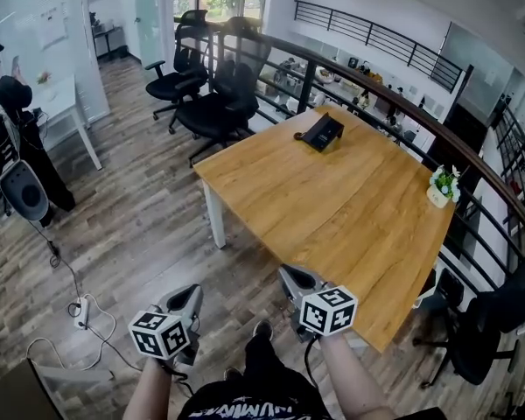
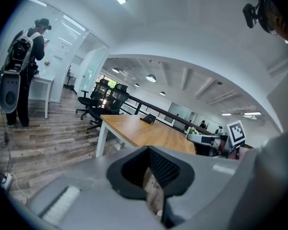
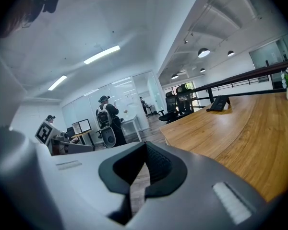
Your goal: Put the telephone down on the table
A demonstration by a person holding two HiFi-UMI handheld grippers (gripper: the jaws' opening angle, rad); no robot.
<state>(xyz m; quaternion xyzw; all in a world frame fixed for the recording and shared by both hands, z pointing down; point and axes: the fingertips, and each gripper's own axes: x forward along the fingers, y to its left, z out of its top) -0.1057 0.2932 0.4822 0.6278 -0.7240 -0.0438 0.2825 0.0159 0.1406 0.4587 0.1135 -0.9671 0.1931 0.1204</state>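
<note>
The black telephone [image 1: 322, 132] stands near the far edge of the wooden table [image 1: 332, 217]. It is small in the left gripper view [image 2: 148, 119] and in the right gripper view [image 3: 219, 103]. Both grippers are held low in front of the person, short of the table's near corner and far from the telephone. The left gripper [image 1: 189, 303] is over the floor, with its jaws together and nothing between them [image 2: 151, 188]. The right gripper [image 1: 294, 280] is just at the table's near edge, shut and empty [image 3: 137, 186].
A small potted plant [image 1: 441, 185] sits at the table's right edge. Black office chairs [image 1: 212, 90] crowd the far left corner, and a dark railing [image 1: 402, 121] runs behind the table. A person with a backpack [image 1: 9, 138] stands at the left. A power strip [image 1: 81, 311] and cable lie on the floor.
</note>
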